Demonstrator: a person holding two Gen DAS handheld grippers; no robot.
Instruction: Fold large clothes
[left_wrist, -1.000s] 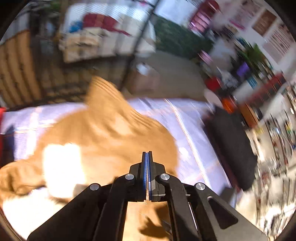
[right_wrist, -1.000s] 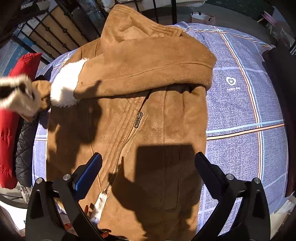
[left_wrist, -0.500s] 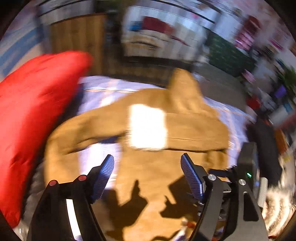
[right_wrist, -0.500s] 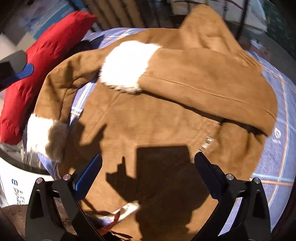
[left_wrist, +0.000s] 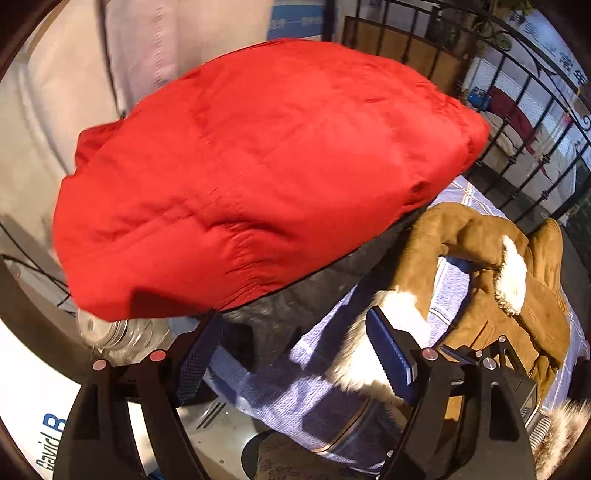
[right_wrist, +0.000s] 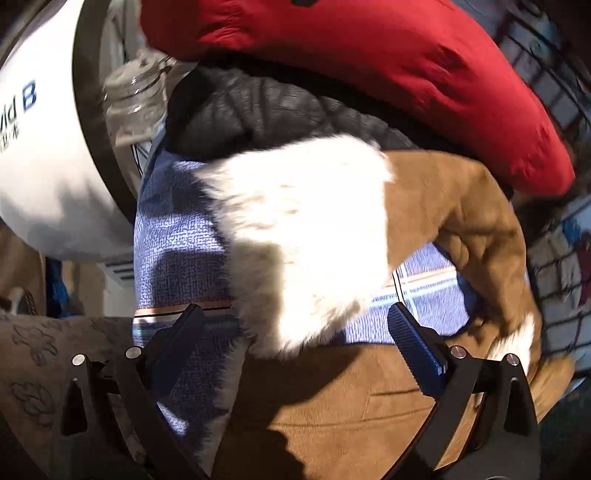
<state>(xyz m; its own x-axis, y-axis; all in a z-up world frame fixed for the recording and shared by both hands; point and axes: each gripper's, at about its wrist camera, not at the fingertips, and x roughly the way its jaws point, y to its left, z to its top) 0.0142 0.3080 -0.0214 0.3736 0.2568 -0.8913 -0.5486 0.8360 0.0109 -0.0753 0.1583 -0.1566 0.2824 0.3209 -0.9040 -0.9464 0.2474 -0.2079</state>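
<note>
Right wrist view: right gripper (right_wrist: 299, 350) with its blue-padded jaws spread wide, nothing between them, poised just short of the white fur cuff (right_wrist: 306, 236) of the brown suede jacket (right_wrist: 351, 410). Cuff lies dead ahead of the fingers, on the blue checked bedsheet (right_wrist: 173, 236); the sleeve runs off to the right of the tongs and bends back toward the jacket body below them. My reading: this sleeve is laid out to the side so it can be picked up by the cuff and folded across the front. The other sleeve already lies over the chest in the left wrist view, its cuff (left_wrist: 511, 280) far right of that tool.

Left wrist view: left gripper (left_wrist: 291, 362) also released, jaws apart, empty. It points past the jacket toward the red padded coat (left_wrist: 258, 166), which rests on a dark quilted garment (left_wrist: 314, 291) straight ahead. Those look parked at the bed's edge, out of the folding area. Near cuff (left_wrist: 399, 310) sits just beside the right-hand finger.

Writing: blue letters on a white curved object (right_wrist: 44, 155), far left of the right tongs, reading "…id B"; the same lettering appears below the left tongs, partly cut off. Small characters beneath, too small to read. Clear jar (right_wrist: 136, 99) beside it, no label visible.
</note>
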